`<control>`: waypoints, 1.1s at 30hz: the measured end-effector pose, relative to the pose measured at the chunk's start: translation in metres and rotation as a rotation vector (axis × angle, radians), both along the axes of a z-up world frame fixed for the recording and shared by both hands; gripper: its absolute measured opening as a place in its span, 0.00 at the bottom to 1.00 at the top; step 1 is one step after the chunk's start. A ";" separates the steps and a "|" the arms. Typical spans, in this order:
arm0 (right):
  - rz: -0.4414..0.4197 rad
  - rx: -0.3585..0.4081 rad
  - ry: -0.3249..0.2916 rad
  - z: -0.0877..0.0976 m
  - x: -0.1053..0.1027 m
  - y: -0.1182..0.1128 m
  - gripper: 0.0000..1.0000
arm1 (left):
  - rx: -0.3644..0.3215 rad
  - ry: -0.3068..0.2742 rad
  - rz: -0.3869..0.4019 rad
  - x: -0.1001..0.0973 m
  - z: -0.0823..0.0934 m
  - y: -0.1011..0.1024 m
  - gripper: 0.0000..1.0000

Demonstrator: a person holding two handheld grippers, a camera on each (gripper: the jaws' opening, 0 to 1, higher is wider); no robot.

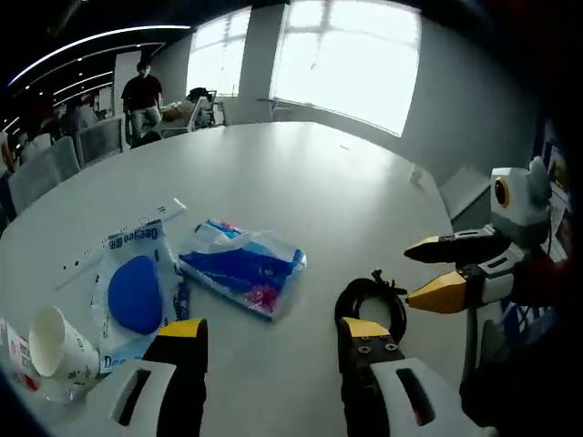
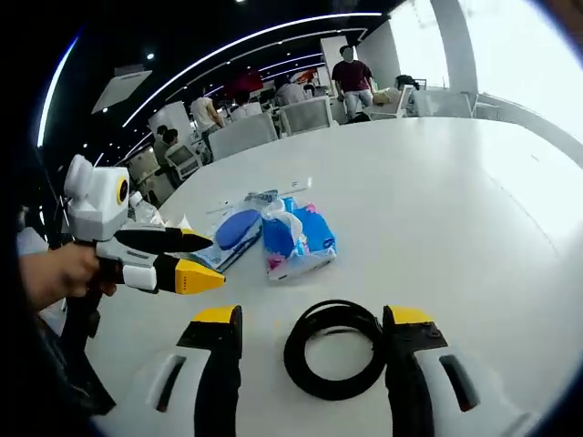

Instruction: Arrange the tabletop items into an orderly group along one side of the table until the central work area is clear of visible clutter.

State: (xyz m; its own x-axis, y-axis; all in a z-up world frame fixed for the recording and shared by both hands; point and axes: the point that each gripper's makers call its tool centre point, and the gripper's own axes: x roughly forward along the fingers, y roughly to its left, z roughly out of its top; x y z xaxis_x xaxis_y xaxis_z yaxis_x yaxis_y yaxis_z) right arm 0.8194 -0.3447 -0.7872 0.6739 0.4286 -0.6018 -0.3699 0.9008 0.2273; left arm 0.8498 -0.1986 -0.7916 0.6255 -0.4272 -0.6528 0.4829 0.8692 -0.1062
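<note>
- While both grippers stand open, the right gripper (image 2: pixel 311 339) straddles the coiled black cable (image 2: pixel 334 349) on the white table (image 2: pixel 474 200).
- Left gripper (image 1: pixel 273 344), holding nothing, sits near the tissue pack (image 1: pixel 242 267).

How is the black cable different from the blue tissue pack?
The coiled black cable is a thin open ring; the blue tissue pack is a puffy, filled packet. The cable is plain black; the pack is blue and white with pink print. The cable lies between the right tool's jaws; the pack lies farther off. Both rest on the white table.
</note>
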 end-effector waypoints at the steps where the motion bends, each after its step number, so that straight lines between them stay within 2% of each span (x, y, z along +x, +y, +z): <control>1: -0.012 0.004 -0.004 0.001 0.000 0.004 0.63 | 0.000 -0.004 -0.018 0.004 0.003 0.003 0.58; 4: -0.026 0.006 -0.011 0.004 0.000 0.008 0.65 | 0.014 -0.005 -0.073 0.012 0.007 0.006 0.62; 7: -0.047 0.019 -0.017 0.006 0.001 0.013 0.68 | 0.030 -0.036 -0.119 0.024 0.015 0.011 0.62; 12: -0.076 0.024 -0.023 0.006 0.006 0.019 0.72 | 0.040 -0.048 -0.145 0.043 0.019 0.017 0.65; 21: -0.083 0.032 -0.025 0.004 0.022 0.029 0.74 | 0.086 -0.056 -0.211 0.065 0.015 0.016 0.66; 26: -0.078 0.034 -0.025 -0.001 0.032 0.033 0.73 | 0.106 -0.050 -0.250 0.074 0.011 0.015 0.66; 33: -0.066 0.038 -0.007 -0.008 0.037 0.040 0.63 | 0.115 -0.046 -0.298 0.083 0.006 0.008 0.63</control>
